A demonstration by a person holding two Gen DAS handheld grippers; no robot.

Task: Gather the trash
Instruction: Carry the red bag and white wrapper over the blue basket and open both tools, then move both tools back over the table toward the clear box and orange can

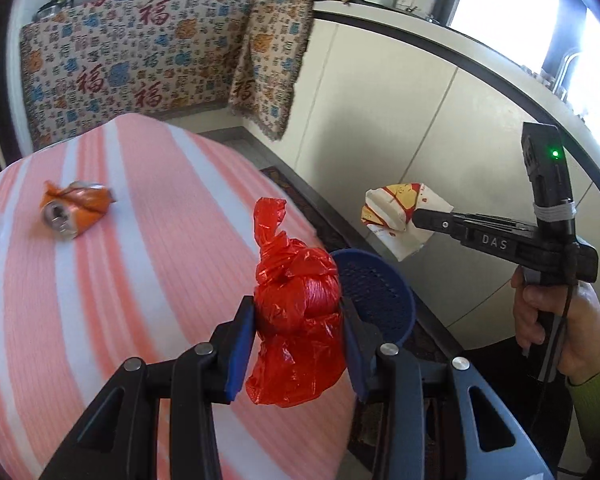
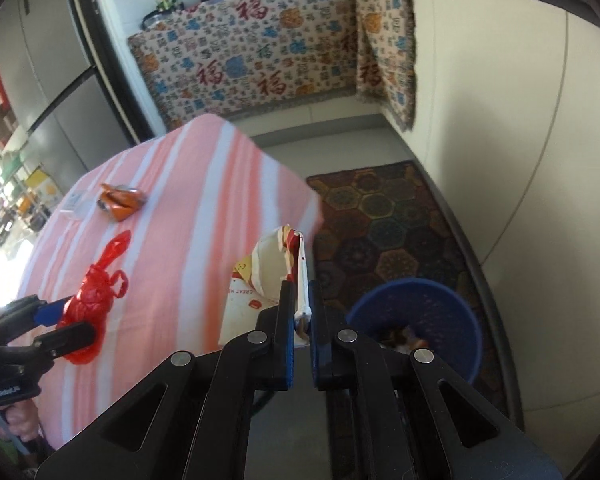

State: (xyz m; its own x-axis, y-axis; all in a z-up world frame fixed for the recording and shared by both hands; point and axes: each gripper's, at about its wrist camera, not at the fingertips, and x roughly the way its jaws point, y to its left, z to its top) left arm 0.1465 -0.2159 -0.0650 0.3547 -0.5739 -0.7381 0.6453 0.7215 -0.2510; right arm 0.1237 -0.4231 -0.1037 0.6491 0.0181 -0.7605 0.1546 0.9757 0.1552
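A: Gripping on both sides. The left gripper point(image 1: 298, 320) has its blue pads point(image 1: 240, 354) pressed against a knotted red plastic bag point(image 1: 296, 312), held in the air above the near edge of the table with the pink-and-white striped cloth point(image 1: 120, 280).

B: And the right gripper point(image 2: 300, 316)?

A: Fingers nearly together, pinching a flattened white paper carton with red and yellow print point(image 2: 268, 280). From the left wrist camera the carton point(image 1: 400, 216) hangs off the table's side, over the floor and above the blue mesh bin point(image 1: 380, 292).

B: Bin position?

A: On the floor by the patterned rug point(image 2: 384, 224), just beside the table corner. In the right wrist view, the bin point(image 2: 444, 300) sits right of the carton; something lies in its bottom, too blurred to name.

B: Anything left on the table?

A: A crushed orange can point(image 1: 74, 210) lies on its side at the far left of the cloth, well apart from both grippers. A pale flat item sits just beside it; cannot tell what.
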